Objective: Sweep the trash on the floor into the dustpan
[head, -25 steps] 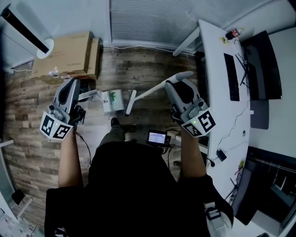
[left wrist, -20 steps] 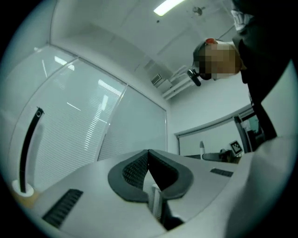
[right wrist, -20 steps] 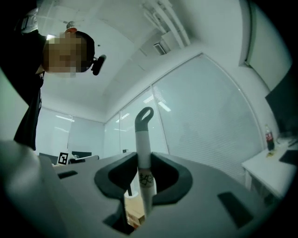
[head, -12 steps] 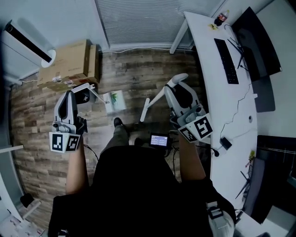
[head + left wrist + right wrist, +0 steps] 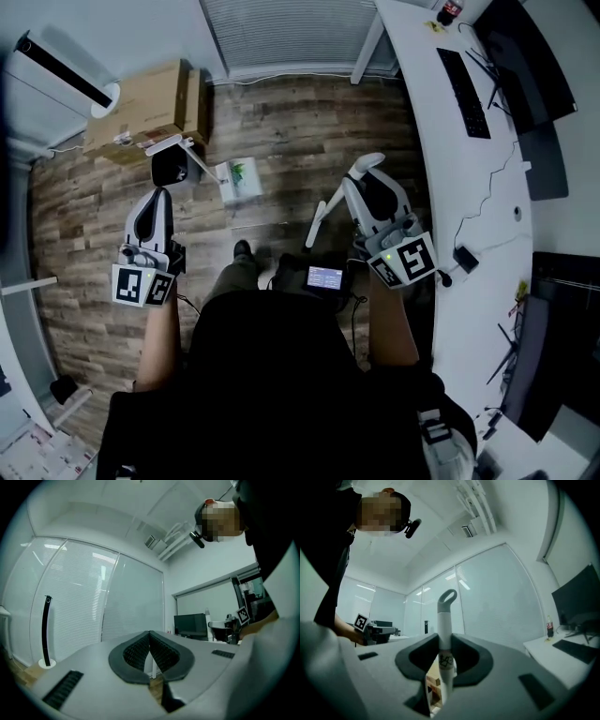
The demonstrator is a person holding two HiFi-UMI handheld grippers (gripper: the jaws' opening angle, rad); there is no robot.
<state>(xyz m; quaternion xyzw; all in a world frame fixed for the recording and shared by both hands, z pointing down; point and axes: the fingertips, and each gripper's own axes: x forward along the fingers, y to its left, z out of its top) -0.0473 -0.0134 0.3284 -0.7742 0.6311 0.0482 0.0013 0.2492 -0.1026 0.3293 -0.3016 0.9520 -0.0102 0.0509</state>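
Right gripper: fingers clamped on white broom handle. Left gripper: fingers together, nothing between. Dustpan on floor, near cardboard box.

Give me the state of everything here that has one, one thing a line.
Left gripper: shut, empty.
Right gripper: shut on the broom's handle.
Broom: held, slanted, head down toward the floor.
Dustpan: on the floor, not gripped.
Cardboard box: closed.
Blinds: lowered.
Small screen: lit.
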